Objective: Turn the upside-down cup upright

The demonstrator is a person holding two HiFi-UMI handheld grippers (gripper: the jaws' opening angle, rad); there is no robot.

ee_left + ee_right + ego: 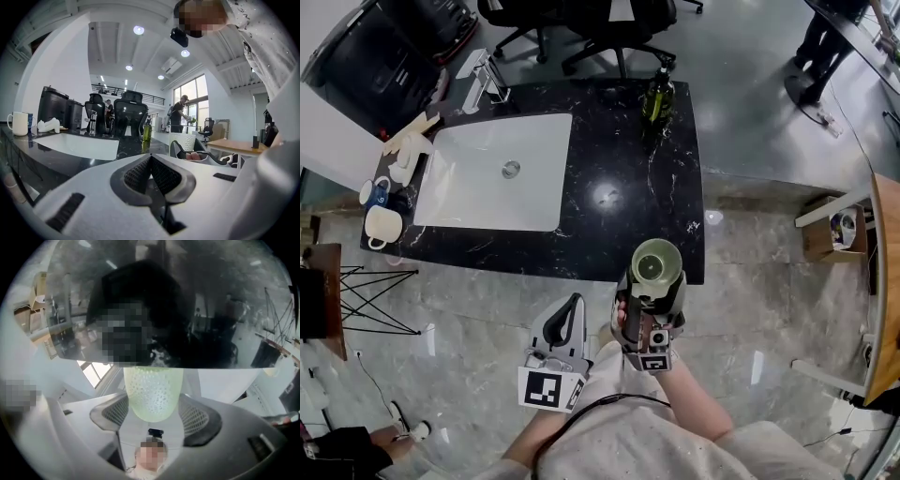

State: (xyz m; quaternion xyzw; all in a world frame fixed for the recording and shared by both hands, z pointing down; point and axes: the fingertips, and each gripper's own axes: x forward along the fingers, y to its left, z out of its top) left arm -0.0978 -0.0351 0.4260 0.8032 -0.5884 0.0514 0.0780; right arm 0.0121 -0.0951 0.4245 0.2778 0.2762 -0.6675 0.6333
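A pale green cup with a dimpled wall is held in the air at the near right edge of the black counter. Its open mouth faces up toward me in the head view. My right gripper is shut on the cup's lower body. In the right gripper view the cup sits between both pads. My left gripper hangs to the left of it, below the counter edge, shut and holding nothing. In the left gripper view its pads meet, and the cup shows to the right.
A white sink is set in the counter's left half, with a faucet behind it. A green soap bottle stands at the back right. Mugs and a coffee machine are at the far left. Office chairs stand beyond.
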